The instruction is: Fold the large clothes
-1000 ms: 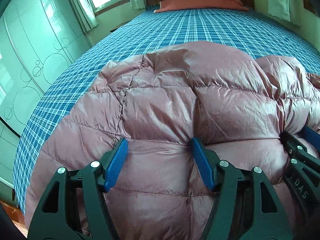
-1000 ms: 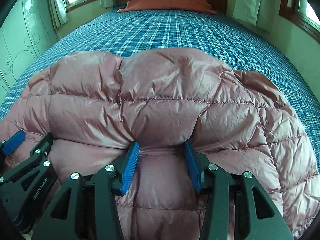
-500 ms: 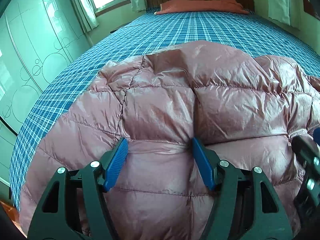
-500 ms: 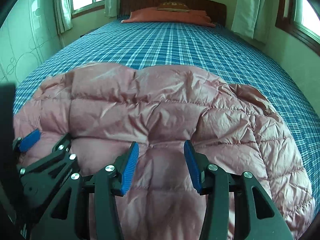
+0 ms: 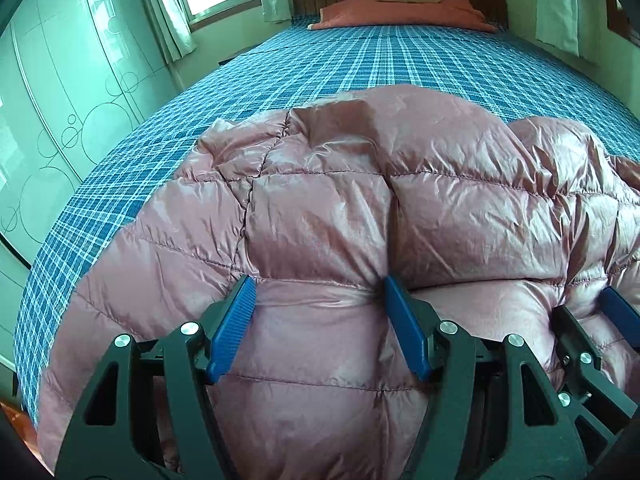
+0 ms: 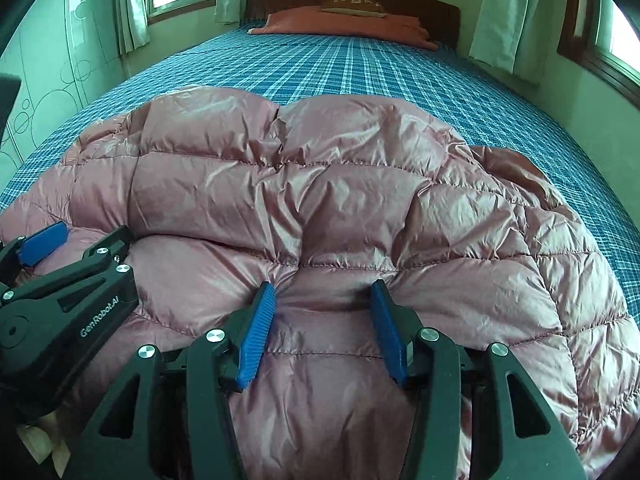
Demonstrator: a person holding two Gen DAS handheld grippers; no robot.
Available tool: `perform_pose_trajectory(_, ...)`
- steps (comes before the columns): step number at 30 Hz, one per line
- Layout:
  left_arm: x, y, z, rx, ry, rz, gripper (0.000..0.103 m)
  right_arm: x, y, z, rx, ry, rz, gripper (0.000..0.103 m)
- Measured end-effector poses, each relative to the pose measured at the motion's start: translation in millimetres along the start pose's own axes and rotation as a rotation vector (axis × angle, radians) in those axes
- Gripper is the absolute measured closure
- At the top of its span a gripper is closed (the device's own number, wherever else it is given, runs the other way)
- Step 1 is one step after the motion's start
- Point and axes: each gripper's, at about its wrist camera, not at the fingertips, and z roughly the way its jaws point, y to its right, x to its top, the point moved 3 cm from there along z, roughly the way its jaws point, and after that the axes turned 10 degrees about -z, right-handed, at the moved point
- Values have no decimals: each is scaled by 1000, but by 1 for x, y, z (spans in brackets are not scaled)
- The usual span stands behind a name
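Observation:
A large pink quilted down jacket (image 5: 360, 208) lies bunched on the near end of a bed, also in the right wrist view (image 6: 340, 200). My left gripper (image 5: 318, 292) has its blue-padded jaws spread wide, pressed into the puffy near edge of the jacket. My right gripper (image 6: 322, 296) stands the same way, jaws apart, against the jacket's near edge further right. Each gripper shows at the edge of the other's view: the right gripper (image 5: 592, 344) and the left gripper (image 6: 76, 252). Neither pair of pads pinches fabric.
The bed has a blue plaid sheet (image 5: 400, 64) stretching far beyond the jacket. An orange pillow (image 6: 344, 26) and dark wooden headboard (image 6: 432, 10) are at the far end. A pale wardrobe (image 5: 60, 92) stands left, curtained windows on both sides.
Both grippers have drawn back and lifted slightly, so more of the bed and jacket shows. The jacket has settled flatter. The jaws stay apart throughout.

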Motion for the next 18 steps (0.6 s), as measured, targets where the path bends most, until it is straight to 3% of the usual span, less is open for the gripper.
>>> perform_pose_trajectory(8, 2, -18, -21, -29, 2, -31, 37, -2, -5, -2, -5, 6, -2, 53)
perform_pose_trajectory(13, 3, -54, -36, -27, 11, -92, 37, -3, -7, -3, -8, 8, -2, 53)
perform_pose_trajectory(18, 3, -96, -44, -56, -30, -194, 36, -2, -6, -3, -6, 9, -1, 53)
